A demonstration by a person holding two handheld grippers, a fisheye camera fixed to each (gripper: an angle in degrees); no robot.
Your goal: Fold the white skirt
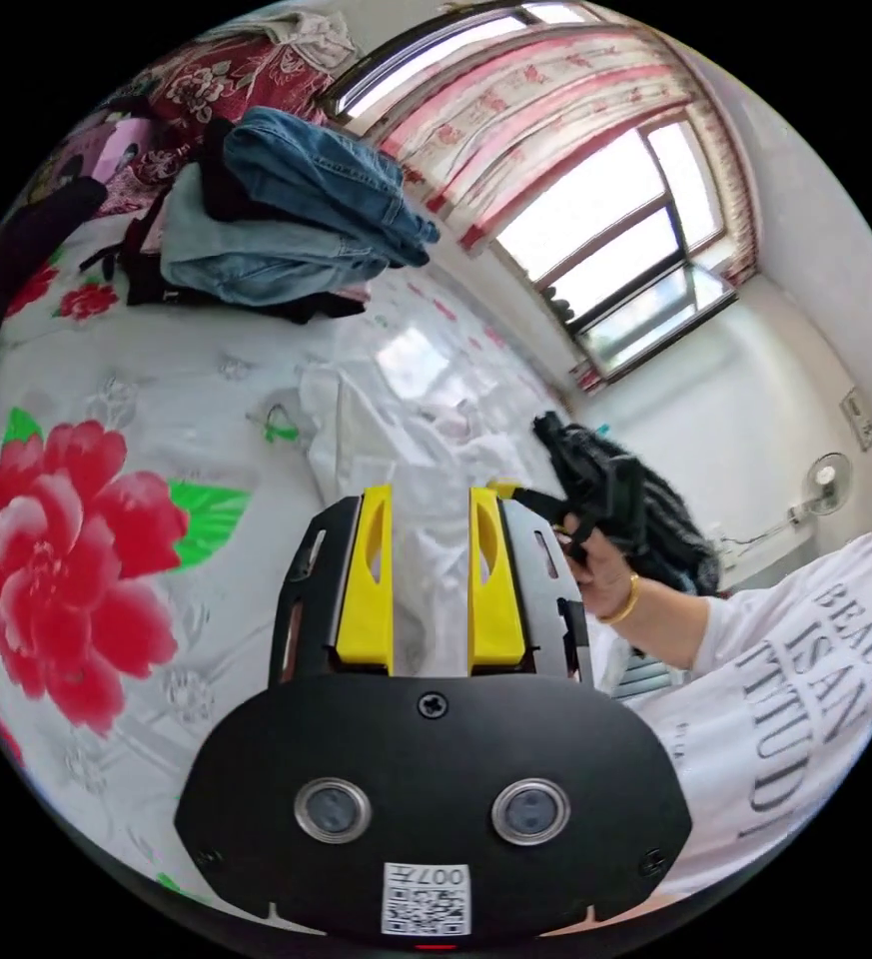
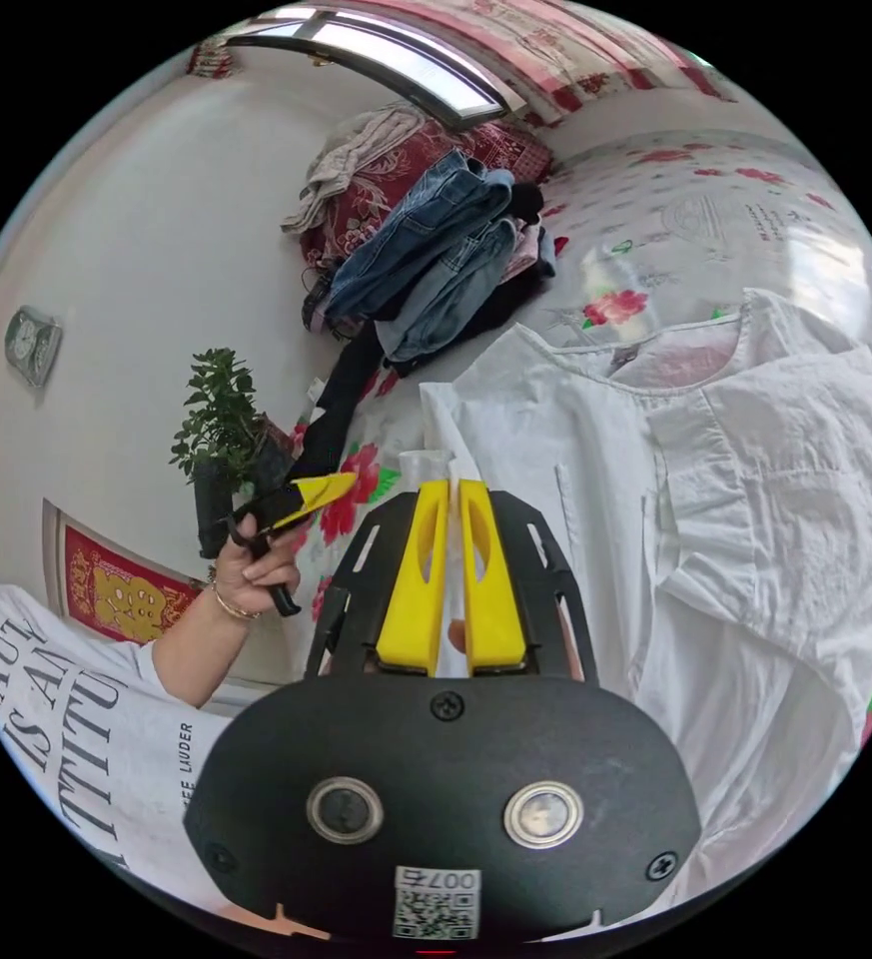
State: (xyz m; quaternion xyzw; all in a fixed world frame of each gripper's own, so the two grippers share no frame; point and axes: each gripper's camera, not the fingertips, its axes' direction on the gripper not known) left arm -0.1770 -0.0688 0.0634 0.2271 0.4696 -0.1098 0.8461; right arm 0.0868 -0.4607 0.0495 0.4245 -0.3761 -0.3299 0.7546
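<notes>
so, right claw [image 2: 446, 559] clenched on white skirt [image 2: 715, 479]; left claw [image 1: 433, 574] released above skirt, window [image 1: 615, 250] beyond

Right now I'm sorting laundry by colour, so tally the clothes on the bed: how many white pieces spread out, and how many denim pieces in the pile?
White garment spread flat: 1
Denim pieces in the pile, darker blue and lighter blue: 2
Total: 3
Dark clothes under the denim are too bunched to count.

Left hand-held gripper [image 1: 432, 519] jaws parted, right hand-held gripper [image 2: 452, 519] jaws nearly closed
</notes>
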